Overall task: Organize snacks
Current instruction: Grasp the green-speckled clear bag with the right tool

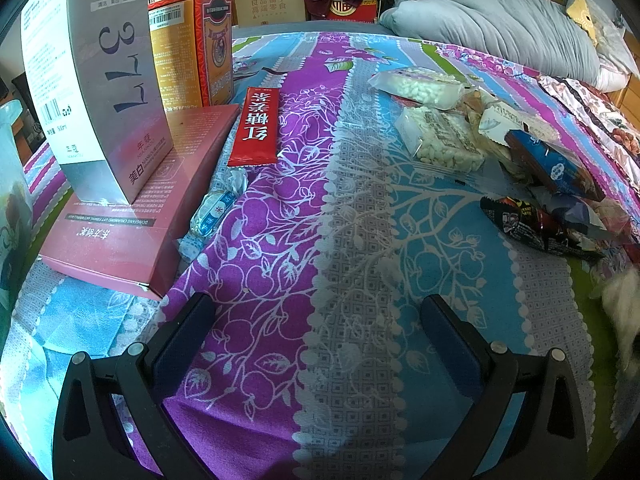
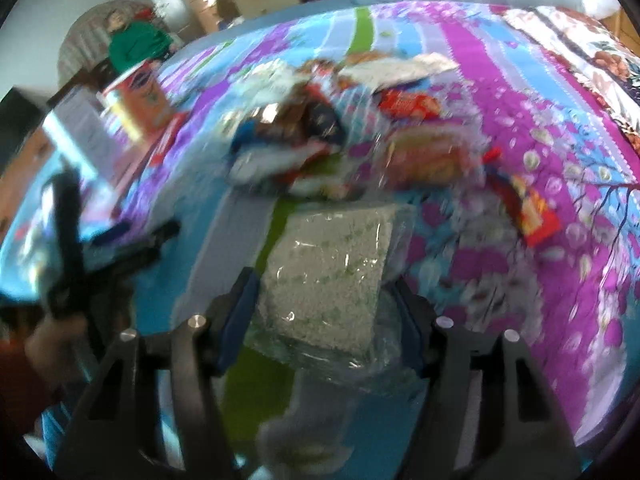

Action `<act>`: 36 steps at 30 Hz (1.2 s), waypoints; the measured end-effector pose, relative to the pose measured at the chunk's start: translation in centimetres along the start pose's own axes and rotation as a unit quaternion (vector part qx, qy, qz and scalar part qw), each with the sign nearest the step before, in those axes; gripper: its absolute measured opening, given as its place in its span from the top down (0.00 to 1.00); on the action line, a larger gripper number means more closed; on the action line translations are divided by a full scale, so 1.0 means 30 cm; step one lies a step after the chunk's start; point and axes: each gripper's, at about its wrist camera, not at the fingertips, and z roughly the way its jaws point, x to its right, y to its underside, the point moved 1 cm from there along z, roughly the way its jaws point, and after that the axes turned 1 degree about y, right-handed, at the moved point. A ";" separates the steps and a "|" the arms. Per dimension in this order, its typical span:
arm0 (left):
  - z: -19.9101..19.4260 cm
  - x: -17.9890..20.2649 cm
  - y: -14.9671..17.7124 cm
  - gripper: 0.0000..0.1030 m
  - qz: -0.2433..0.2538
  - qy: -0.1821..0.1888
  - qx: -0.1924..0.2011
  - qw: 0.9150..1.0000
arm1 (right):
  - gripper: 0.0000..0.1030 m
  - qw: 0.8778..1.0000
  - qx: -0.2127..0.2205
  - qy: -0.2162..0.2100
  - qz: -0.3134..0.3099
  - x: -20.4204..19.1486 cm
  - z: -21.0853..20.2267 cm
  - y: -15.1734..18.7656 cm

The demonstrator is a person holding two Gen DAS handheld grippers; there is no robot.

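**A:** So what's the surface like, going left to right?

**B:** It's a bed with a striped bedspread [image 1: 280,208], purple, blue, grey and green bands with leaf and fruit prints. On the left of the left wrist view a flat pink box [image 1: 140,216] lies on it, with a tall white-and-silver box [image 1: 92,80] standing upright on top and an orange-and-red carton [image 1: 192,48] behind. Just beside the pink box lie a red sachet [image 1: 258,126] and a small white-and-blue wrapped candy [image 1: 214,212]. Further right is the snack pile: two clear packs of puffed rice [image 1: 436,136], a blue packet [image 1: 556,166] and a black wrapper [image 1: 524,224]. A grey pillow [image 1: 492,24] sits at the far right, and cardboard cartons [image 1: 268,0] and heaped clothes fill the back of the room.

**A:** And the tongs?

**B:** The left gripper [image 1: 316,340] hangs over bare bedspread, jaws wide apart, nothing between them, touching nothing. The right wrist view is blurry, but the right gripper [image 2: 320,300] has a clear pack of puffed rice [image 2: 332,268] between its blue pads [image 2: 240,312]. The jaws are about half apart and the pack fills the gap from pad to pad, so it looks clamped. That pack sits at the near edge of the snack pile [image 2: 320,140], over the green and grey stripes. The other gripper and a hand [image 2: 52,340] show at the left edge there.
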 end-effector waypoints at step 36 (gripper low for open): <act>0.013 0.010 -0.008 0.00 0.003 -0.006 -0.003 1.000 | 0.28 1.000 -0.018 0.016 -0.014 0.025 0.033 0.006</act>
